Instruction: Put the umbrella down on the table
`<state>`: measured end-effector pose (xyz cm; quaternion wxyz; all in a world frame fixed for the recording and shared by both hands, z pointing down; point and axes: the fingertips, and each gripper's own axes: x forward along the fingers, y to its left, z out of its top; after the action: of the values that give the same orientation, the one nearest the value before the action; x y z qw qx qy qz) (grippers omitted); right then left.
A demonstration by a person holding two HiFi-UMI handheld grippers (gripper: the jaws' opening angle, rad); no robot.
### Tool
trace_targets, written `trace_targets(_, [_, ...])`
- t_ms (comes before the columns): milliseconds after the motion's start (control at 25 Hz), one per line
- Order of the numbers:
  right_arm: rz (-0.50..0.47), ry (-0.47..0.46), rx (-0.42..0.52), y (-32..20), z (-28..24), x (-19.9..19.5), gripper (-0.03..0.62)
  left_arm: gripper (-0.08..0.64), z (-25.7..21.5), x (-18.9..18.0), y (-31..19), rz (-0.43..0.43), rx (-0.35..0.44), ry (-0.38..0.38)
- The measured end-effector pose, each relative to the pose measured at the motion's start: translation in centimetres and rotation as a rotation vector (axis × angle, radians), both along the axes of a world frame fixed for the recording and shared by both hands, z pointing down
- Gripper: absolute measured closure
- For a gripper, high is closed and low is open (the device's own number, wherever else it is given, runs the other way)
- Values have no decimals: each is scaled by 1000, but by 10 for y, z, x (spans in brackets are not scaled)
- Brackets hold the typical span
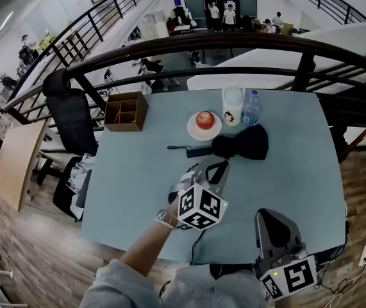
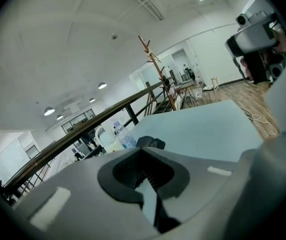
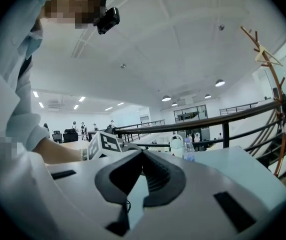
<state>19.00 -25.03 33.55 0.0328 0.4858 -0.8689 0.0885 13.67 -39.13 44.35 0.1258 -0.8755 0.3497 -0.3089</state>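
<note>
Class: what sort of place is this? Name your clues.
Likely an office mezzanine: a railing borders the table, people stand on a lower floor beyond, and an office chair sits alongside.

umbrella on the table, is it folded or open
Folded. The black umbrella lies on the table as a collapsed bundle, its handle sticking out to the left.

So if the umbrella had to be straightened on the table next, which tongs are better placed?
Probably left. The left tongs sit just short of the umbrella, pointing at it; the right tongs hang back near the table edge. Both are shut and empty.
</note>
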Motion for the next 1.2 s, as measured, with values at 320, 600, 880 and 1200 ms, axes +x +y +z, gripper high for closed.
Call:
trace_targets(320, [26,20,50,27,-14,-20,592,554,-27,-17,70,-12,41,98])
trace_targets(600, [70,33,77,52,-19,-29,592,554,-44,-21,126,16,87,153])
trace_targets(880, [92,25,81,71,-20,-35,592,554,-69,-25,159,34,138,178])
trace_targets(1200, [70,7,91,78,-23,-33,592,554,-73,-38,175,-20,142,165])
